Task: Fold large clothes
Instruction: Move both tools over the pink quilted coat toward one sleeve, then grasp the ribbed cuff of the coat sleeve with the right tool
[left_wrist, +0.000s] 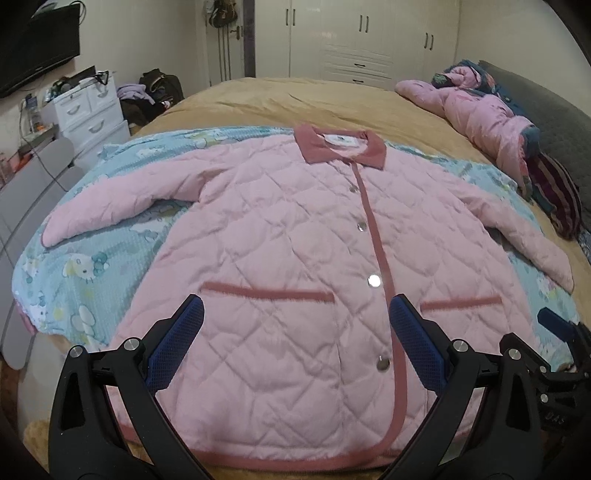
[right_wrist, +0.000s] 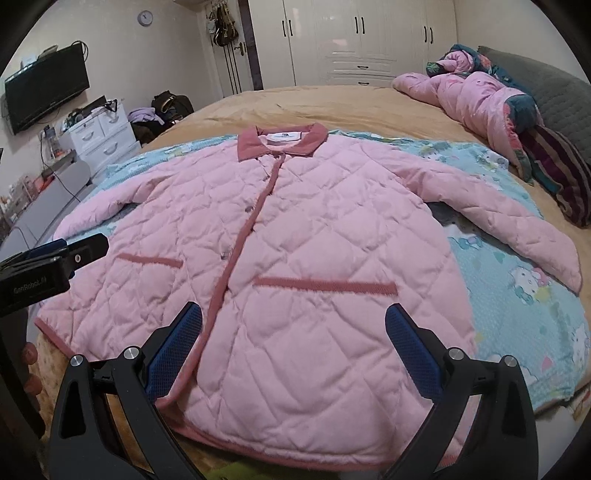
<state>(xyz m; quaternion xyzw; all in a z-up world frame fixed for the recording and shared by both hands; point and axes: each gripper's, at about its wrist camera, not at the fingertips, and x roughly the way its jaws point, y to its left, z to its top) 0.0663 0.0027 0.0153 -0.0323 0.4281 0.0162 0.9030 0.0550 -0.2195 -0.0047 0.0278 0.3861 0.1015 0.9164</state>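
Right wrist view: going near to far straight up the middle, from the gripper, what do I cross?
Right gripper → jacket's hem → pocket trim → dark pink collar → tan bedspread → white wardrobe.

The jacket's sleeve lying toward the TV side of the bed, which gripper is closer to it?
Left. The left gripper hovers over the jacket hem on that sleeve side; the right gripper hovers past the button placket, farther away.
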